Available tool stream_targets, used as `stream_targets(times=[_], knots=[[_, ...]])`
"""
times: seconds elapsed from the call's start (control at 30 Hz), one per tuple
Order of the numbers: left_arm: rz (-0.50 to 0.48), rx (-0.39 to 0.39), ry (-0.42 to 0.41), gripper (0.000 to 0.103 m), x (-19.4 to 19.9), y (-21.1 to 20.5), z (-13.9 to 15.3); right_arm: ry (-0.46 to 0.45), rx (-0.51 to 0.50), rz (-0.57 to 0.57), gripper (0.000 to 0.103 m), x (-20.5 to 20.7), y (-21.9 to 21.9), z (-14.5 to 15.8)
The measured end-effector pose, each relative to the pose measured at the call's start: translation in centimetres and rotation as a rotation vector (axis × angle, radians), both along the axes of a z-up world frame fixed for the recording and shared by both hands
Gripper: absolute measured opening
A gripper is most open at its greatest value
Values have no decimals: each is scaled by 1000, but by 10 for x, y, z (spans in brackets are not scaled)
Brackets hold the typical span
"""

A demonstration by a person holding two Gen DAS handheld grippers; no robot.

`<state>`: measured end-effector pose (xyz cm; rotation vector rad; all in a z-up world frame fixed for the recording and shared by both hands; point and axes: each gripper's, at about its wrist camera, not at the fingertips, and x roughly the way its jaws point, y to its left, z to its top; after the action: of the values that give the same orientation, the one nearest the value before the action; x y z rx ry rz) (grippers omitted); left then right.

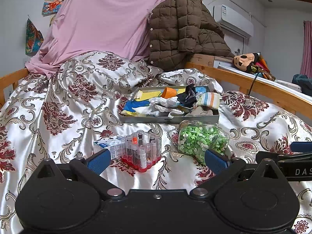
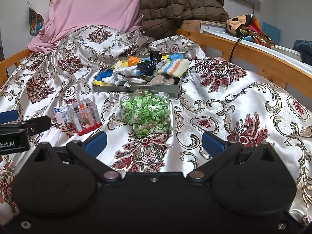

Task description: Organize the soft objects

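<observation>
A grey metal tray [image 1: 169,119] [image 2: 136,89] lies on the bed, piled with soft things: a striped sock [image 1: 209,99] [image 2: 174,67], a black cloth [image 1: 188,95] [image 2: 151,62], white cloth [image 1: 165,102] [image 2: 126,71] and an orange cup-like piece [image 1: 169,92] [image 2: 134,59]. My left gripper [image 1: 156,159] is open and empty, low over the bed in front of the tray. My right gripper [image 2: 154,141] is open and empty, just to the right of the left one and also short of the tray.
A clear jar of green bits [image 1: 202,141] [image 2: 147,113] lies on its side before the tray. A clear red-based box [image 1: 143,153] [image 2: 85,117] and a small carton [image 1: 109,146] [image 2: 61,114] stand left of it. Wooden rails [image 1: 243,81] [image 2: 253,56] edge the bed. A brown jacket [image 1: 183,31] hangs behind.
</observation>
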<state>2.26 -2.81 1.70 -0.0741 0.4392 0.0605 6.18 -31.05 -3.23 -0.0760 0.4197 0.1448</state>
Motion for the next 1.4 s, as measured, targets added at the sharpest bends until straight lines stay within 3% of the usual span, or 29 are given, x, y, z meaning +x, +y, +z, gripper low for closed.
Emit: stream_targets(times=[1.4], knots=[[3, -2, 13, 102, -1, 0, -2, -1, 3, -7, 102, -1, -1, 0]])
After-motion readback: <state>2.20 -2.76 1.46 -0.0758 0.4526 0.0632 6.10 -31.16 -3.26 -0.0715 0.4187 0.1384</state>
